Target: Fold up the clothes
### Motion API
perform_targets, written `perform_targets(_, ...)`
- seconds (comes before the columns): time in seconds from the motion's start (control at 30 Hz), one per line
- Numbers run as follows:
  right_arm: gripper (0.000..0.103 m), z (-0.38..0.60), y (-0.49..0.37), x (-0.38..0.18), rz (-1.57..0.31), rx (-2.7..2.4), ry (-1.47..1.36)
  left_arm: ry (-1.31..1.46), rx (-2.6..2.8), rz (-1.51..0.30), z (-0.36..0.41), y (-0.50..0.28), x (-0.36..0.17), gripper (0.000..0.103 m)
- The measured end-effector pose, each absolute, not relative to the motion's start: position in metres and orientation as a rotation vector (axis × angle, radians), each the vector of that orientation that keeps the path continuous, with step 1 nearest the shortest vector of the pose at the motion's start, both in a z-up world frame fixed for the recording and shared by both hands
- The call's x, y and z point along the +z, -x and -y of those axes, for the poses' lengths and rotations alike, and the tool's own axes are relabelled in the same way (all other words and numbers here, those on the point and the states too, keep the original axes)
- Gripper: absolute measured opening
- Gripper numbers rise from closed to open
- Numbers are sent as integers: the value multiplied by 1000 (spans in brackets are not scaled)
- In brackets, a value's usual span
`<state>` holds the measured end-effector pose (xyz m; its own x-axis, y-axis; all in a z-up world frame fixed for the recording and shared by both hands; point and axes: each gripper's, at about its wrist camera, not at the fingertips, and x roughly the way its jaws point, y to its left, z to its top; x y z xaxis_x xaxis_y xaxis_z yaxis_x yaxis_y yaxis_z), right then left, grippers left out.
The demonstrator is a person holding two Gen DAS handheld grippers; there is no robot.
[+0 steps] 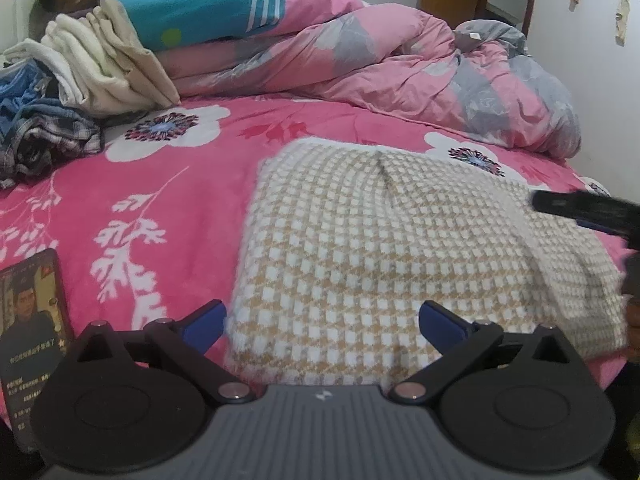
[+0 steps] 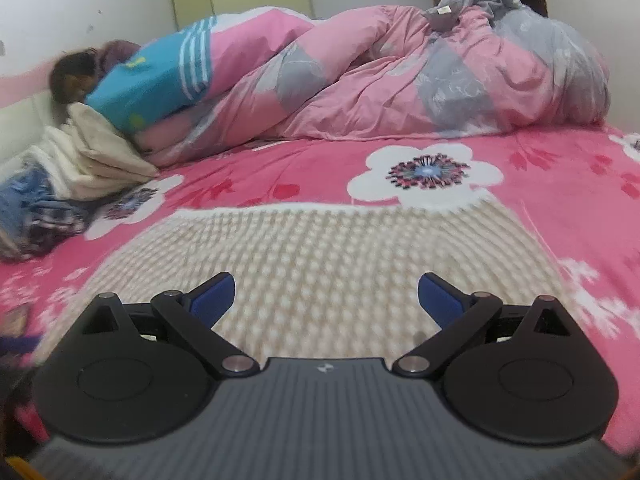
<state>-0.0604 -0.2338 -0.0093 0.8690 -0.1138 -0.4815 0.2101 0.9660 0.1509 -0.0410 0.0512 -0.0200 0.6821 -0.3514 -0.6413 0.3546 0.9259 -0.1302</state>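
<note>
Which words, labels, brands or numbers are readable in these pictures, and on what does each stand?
None can be read with certainty.
Phone on the bedsheet: lines of on-screen text, too small to read.
Small emblem on each tool's grey body: a mark, no letters.
White tag on the quilt: too small to read.

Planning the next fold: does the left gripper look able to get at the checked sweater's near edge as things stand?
Probably yes. The left gripper has open, empty jaws with the checked sweater lying flat on the bedspread right ahead, and nothing lies between them.
</note>
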Motion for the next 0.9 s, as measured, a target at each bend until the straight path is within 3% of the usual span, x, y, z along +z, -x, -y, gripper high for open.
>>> perform_targets(0.2,102,222,23,-58,-518,-221,-148,6,-386,-752,-52,38,-20,103)
perform_targets(0.43,102,233,30,-39,-519,-250,-220,47,-352,-807,-49,24,-17,103)
perform_targets(0.9,102,239,37,-60,-519,-395,-104,-19,-289,-902,-33,10,-26,103)
